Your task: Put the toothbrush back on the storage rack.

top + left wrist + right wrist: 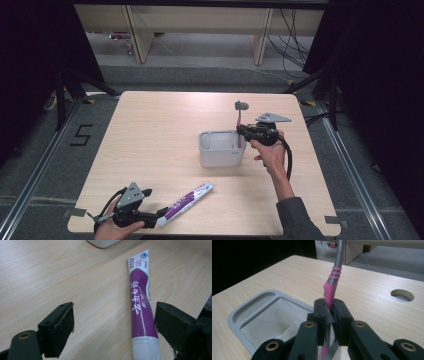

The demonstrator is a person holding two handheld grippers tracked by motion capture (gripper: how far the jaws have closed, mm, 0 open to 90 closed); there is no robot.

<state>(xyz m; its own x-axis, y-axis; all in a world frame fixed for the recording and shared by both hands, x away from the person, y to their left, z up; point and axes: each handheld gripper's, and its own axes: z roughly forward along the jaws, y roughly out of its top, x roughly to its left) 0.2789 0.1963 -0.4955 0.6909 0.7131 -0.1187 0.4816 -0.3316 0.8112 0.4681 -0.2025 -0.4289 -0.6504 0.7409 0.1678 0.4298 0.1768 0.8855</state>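
A pale wooden table [150,130] was seen on a grey floor in a dark room.
A grey holder [221,148] stood right of centre; the right gripper [243,131] was clamped on a pink toothbrush [331,288] above it. The left gripper [115,330] was spread wide around a purple toothpaste tube [141,302] at the near edge.

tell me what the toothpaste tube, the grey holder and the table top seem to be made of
Toothpaste tube: likely soft glossy plastic; a light streak runs along it.
Grey holder: probably moulded matte plastic, with rounded rims and even colour.
Table top: wood-look surface, perhaps laminate; pale grain lines, faint sheen.
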